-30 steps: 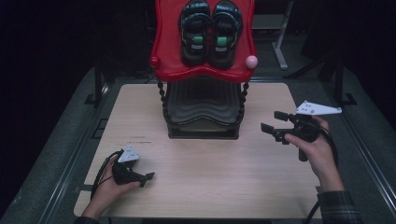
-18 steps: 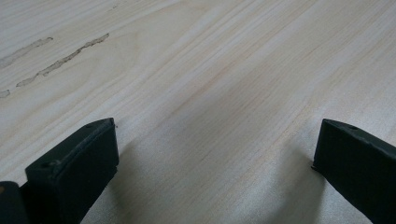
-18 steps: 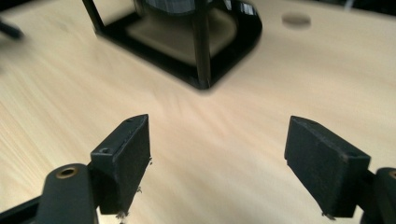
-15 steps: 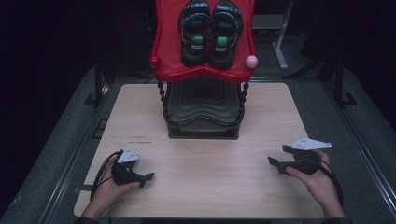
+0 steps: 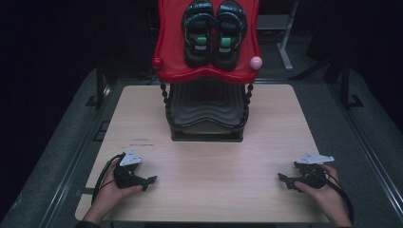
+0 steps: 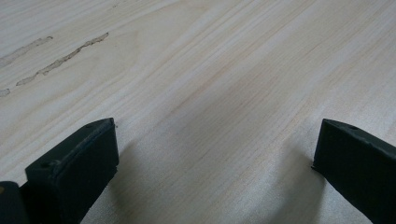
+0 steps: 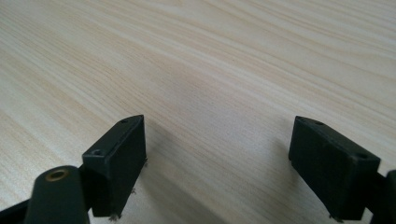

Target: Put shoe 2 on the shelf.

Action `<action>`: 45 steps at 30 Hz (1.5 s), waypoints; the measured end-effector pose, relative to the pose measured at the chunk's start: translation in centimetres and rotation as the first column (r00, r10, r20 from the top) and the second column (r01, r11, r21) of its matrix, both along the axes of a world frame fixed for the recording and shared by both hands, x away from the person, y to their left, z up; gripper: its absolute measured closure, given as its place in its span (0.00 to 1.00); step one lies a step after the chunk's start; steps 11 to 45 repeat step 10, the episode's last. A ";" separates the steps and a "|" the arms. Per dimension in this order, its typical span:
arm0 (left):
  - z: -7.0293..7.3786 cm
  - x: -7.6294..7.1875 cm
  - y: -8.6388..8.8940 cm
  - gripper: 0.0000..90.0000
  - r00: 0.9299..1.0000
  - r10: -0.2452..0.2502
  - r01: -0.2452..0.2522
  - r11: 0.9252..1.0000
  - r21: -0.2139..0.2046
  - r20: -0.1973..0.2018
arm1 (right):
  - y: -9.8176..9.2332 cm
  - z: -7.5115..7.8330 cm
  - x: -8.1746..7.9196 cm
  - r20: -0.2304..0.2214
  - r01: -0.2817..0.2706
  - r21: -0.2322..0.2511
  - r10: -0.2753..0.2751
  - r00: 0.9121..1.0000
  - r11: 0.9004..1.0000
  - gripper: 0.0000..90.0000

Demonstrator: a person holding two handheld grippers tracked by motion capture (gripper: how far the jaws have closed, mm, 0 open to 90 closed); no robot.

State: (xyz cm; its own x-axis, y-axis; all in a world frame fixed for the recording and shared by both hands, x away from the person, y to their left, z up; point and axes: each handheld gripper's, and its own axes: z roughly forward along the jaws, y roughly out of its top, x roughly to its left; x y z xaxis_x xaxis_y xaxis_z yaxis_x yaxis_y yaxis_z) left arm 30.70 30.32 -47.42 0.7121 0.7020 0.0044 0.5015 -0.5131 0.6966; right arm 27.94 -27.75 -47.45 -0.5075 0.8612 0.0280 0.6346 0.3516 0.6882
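On the pale wood table (image 5: pixel 209 161), left gripper (image 5: pixel 147 180) and right gripper (image 5: pixel 284 180) (both empty), jaws apart.

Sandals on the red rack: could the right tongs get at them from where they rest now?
Probably yes: the right tongs stand open and empty, and the sandals sit uncovered on the red rack, bare table between.
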 end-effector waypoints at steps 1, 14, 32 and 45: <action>0.0 0.0 0.0 0.00 1.000 0.000 0.000 1.000 0.000 0.000 | 0.0 0.0 0.0 0.001 0.001 0.000 -0.001 1.000 1.000 0.20; 0.0 0.0 0.0 0.00 1.000 -0.001 0.001 1.000 0.000 -0.001 | 0.0 -0.5 -0.3 0.042 0.007 0.022 -0.008 0.999 1.000 0.16; 0.0 0.0 0.0 0.00 1.000 -0.001 0.001 1.000 0.000 -0.001 | 0.0 -0.5 -0.3 0.042 0.007 0.022 -0.008 0.999 1.000 0.16; 0.0 0.0 0.0 0.00 1.000 -0.001 0.001 1.000 0.000 -0.001 | 0.0 -0.5 -0.3 0.042 0.007 0.022 -0.008 0.999 1.000 0.16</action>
